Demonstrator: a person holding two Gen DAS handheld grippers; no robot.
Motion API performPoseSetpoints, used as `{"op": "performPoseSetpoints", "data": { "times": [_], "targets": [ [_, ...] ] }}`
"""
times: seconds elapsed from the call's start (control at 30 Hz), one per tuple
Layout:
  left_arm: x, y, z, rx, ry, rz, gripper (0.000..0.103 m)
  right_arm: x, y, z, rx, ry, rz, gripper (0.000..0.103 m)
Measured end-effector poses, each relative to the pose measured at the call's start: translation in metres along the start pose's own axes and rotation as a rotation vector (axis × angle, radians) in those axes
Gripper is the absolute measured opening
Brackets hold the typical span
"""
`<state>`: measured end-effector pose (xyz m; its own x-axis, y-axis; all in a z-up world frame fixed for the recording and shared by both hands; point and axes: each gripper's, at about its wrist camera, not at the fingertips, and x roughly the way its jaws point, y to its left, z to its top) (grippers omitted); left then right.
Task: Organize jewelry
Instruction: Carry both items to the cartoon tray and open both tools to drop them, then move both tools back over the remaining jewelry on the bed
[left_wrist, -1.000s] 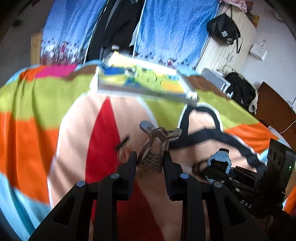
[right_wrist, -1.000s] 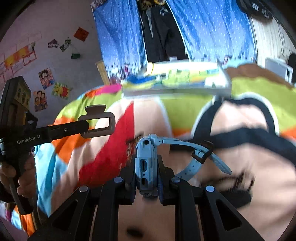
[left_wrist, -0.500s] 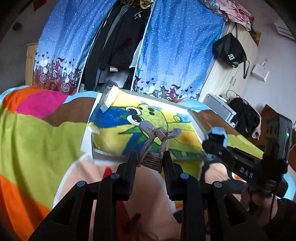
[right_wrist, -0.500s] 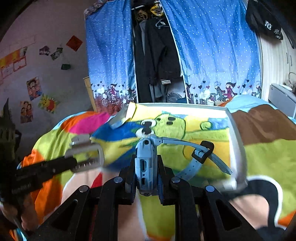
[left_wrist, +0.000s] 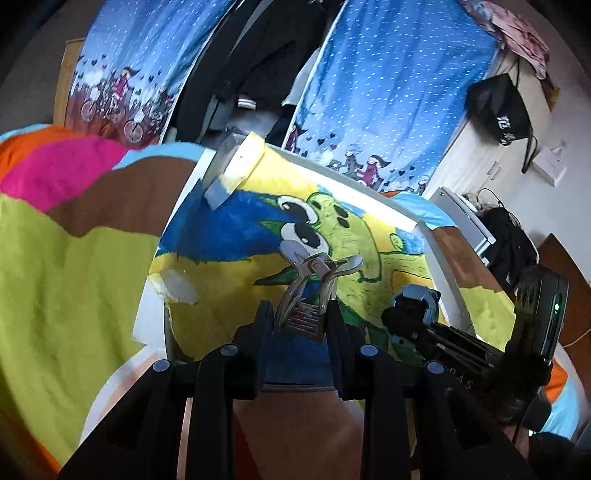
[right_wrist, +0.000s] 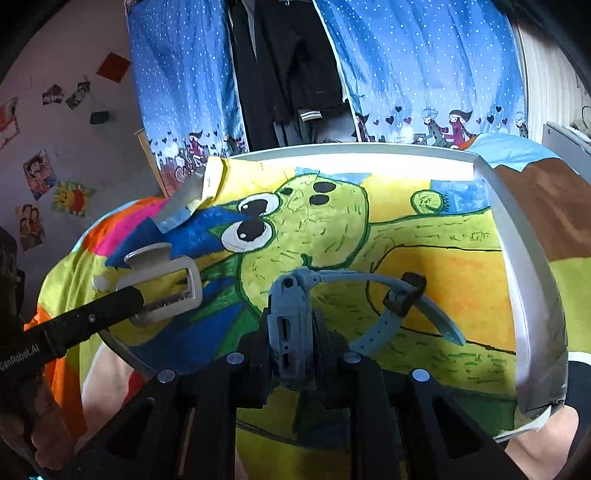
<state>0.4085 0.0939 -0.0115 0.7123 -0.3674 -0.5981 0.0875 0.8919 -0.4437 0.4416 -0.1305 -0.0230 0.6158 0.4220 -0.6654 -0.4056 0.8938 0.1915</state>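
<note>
My left gripper (left_wrist: 300, 320) is shut on a translucent brown claw hair clip (left_wrist: 312, 280), which sticks up between the fingers. My right gripper (right_wrist: 291, 332) is shut on a light blue wristwatch (right_wrist: 291, 321); its strap (right_wrist: 399, 306) curls off to the right. Both hover over the near part of a white-rimmed tray (right_wrist: 524, 288) lined with a green cartoon drawing (right_wrist: 314, 229). In the right wrist view the left gripper with the hair clip (right_wrist: 162, 288) comes in from the left. In the left wrist view the right gripper with the watch (left_wrist: 415, 310) sits to the right.
The tray (left_wrist: 406, 218) lies on a bed with a multicoloured blanket (left_wrist: 74, 251). Behind it hang blue dotted curtains (left_wrist: 388, 92) and dark clothes (right_wrist: 288, 66). A curled paper corner (left_wrist: 236, 162) stands at the tray's far left. A hand (right_wrist: 40, 424) holds the left gripper's handle.
Both grippers have moved forward from over the blanket to over the tray, which now fills the view. Each still holds its item, the clip left and the watch right.
</note>
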Motion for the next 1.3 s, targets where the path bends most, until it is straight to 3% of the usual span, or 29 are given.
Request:
{"op": "performPoseSetpoints", "data": {
  "times": [0.13,0.2,0.3,0.33,0.4,0.43,0.57,0.63,0.7,0.77,0.8,1.07,1.3],
  "targets": [
    [-0.001,-0.002,-0.001,0.004,0.005,0.013,0.025,-0.008,0.002,0.002,-0.016,-0.014,0.009,0.020],
    [-0.002,-0.004,-0.002,0.014,0.017,0.025,0.035,-0.018,0.004,0.003,-0.030,-0.026,-0.004,0.022],
    [-0.011,-0.007,-0.003,-0.012,-0.004,0.023,0.059,-0.032,0.004,0.003,-0.036,-0.043,-0.015,0.040],
    [-0.017,-0.008,-0.003,-0.019,-0.020,0.018,0.062,-0.037,0.004,0.004,-0.039,-0.052,-0.021,0.046],
    [-0.030,-0.012,-0.002,-0.020,-0.050,0.027,0.071,-0.055,0.006,0.003,-0.053,-0.082,-0.031,0.048],
    [-0.036,-0.015,-0.002,-0.017,-0.058,0.032,0.073,-0.060,0.006,0.004,-0.056,-0.091,-0.030,0.049],
    [-0.064,-0.030,-0.004,0.004,-0.106,0.066,0.080,-0.102,0.010,0.001,-0.068,-0.166,-0.040,0.071],
    [-0.083,-0.043,-0.009,0.032,-0.166,0.136,0.083,-0.125,0.012,-0.001,-0.072,-0.210,-0.036,0.078],
    [-0.100,-0.055,-0.017,0.067,-0.224,0.195,0.092,-0.148,0.015,-0.005,-0.076,-0.256,-0.033,0.085],
    [-0.122,-0.070,-0.028,0.105,-0.297,0.238,0.093,-0.176,0.018,-0.013,-0.081,-0.309,-0.021,0.100],
    [-0.129,-0.075,-0.033,0.122,-0.320,0.250,0.093,-0.188,0.020,-0.017,-0.084,-0.334,-0.018,0.103],
    [-0.185,-0.120,-0.086,0.179,-0.380,0.253,0.095,-0.272,0.028,-0.066,-0.145,-0.445,-0.052,0.103],
    [-0.210,-0.143,-0.151,0.214,-0.376,0.245,0.095,-0.310,0.024,-0.123,-0.176,-0.465,-0.061,0.103]
  ]
}}
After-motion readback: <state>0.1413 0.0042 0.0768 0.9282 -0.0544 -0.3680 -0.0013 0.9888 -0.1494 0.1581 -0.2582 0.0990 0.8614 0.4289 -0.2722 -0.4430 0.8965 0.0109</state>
